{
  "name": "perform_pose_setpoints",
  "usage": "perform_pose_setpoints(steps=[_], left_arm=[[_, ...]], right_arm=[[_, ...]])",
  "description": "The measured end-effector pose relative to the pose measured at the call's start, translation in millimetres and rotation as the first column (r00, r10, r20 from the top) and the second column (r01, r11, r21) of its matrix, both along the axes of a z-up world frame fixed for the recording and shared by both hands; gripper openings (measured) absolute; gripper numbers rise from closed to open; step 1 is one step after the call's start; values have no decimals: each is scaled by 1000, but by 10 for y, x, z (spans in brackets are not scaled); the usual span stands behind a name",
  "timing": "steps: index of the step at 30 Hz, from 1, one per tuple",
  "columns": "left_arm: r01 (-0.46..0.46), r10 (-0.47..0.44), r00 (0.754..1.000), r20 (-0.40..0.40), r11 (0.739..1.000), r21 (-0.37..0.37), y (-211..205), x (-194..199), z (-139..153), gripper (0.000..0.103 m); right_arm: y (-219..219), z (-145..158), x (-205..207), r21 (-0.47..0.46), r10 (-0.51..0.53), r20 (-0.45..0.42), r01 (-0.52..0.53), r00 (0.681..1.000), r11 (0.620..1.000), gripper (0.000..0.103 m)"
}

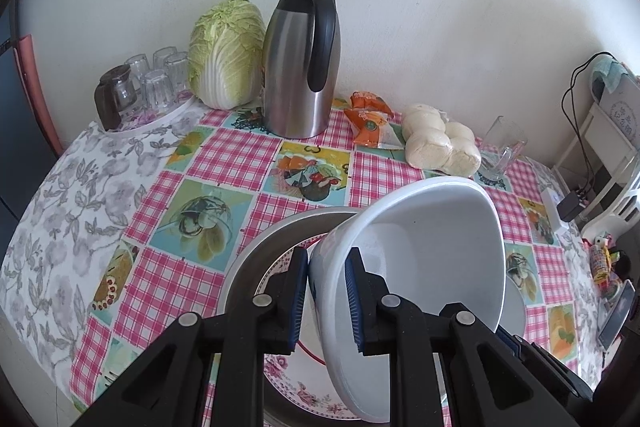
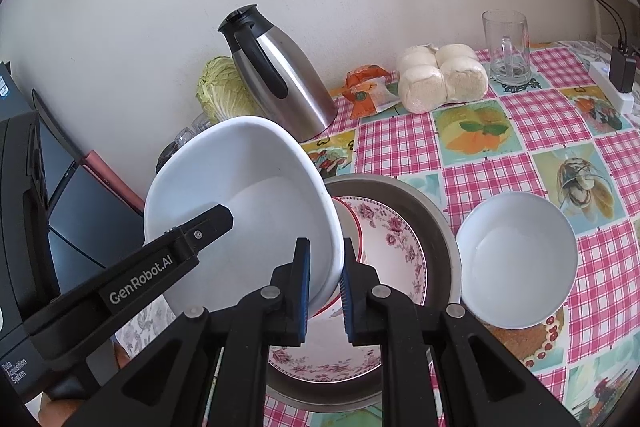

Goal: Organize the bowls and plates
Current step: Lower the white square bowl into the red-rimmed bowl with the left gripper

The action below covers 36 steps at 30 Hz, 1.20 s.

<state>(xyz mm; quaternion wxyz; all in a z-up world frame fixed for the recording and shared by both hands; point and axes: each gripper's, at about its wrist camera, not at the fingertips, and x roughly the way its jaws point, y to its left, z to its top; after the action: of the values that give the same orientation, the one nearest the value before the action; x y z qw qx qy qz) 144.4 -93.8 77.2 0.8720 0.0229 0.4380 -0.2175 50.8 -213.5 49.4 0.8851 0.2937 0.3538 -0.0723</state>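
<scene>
The desk (image 1: 224,155), under its one checked cloth, carried everything. One steel basin (image 2: 432,219) sat at the near edge, with one floral plate (image 2: 400,239) lying inside it. Two white bowls were in view: the large white bowl (image 2: 240,195) was tilted above the basin's 9 o'clock side, and the small white bowl (image 2: 516,259) stood upright on the cloth, touching the basin at 3 o'clock. One steel jug (image 1: 298,67) stood at 12 o'clock by the wall, one cabbage (image 1: 226,51) beside it at 9 o'clock, and one bag of four buns (image 1: 440,139) at 2 o'clock. Four upturned glasses (image 1: 158,79) crowded one tray at 10 o'clock; one glass mug (image 1: 500,147) stood at 2 o'clock.

The left tongs (image 1: 326,291) pinched the large bowl's rim; the right tongs (image 2: 324,291) pinched its opposite rim.
</scene>
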Motion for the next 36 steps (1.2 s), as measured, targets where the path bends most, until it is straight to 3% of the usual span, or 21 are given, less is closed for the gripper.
perform_pose_setpoints(steps=[15,36], left_arm=[[-10,7,996,-94,999,-36,97,153,-225,21],[-33,29,994,-101,999,-31,98,182,-266,25]], right_arm=[[-8,-157,89,48,11,-34,-10,999,999,16],[-82,-148,88,66,-9,-9,9,1000,998,24]])
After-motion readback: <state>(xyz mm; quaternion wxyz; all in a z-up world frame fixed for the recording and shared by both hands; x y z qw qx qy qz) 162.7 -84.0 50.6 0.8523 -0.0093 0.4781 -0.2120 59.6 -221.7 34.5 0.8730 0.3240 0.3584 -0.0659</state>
